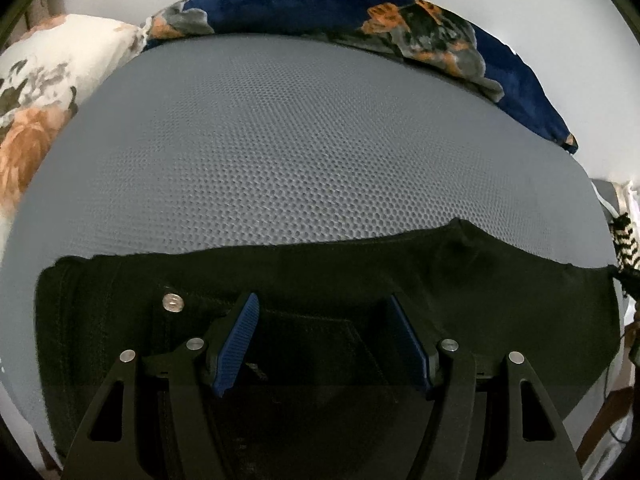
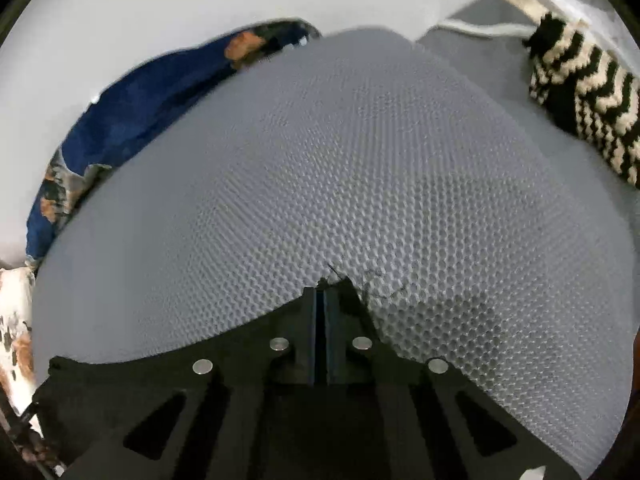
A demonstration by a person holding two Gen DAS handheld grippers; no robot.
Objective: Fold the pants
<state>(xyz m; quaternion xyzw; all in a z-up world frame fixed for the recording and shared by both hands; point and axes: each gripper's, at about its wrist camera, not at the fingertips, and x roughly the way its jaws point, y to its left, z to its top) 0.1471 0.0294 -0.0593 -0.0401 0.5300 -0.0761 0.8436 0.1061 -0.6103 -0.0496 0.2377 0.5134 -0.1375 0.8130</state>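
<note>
Black pants (image 1: 480,280) lie across the near part of a grey honeycomb mat (image 1: 300,140), with a silver waist button (image 1: 173,303) showing. My left gripper (image 1: 323,298) is open just above the waist area, right of the button, its blue pads (image 1: 240,340) spread wide with only flat cloth below. In the right wrist view the pants (image 2: 100,376) end in a frayed corner that rises to a peak at my right gripper (image 2: 325,292). That gripper is shut, its jaws pressed together on the corner; loose threads trail to its right.
A navy floral blanket (image 1: 320,4) is bunched along the mat's far edge, also visible as the blanket (image 2: 132,112). A white floral pillow (image 1: 44,80) lies at the left. A black-and-white zigzag knit (image 2: 588,100) sits at the right. Bare mat (image 2: 360,160) stretches beyond the pants.
</note>
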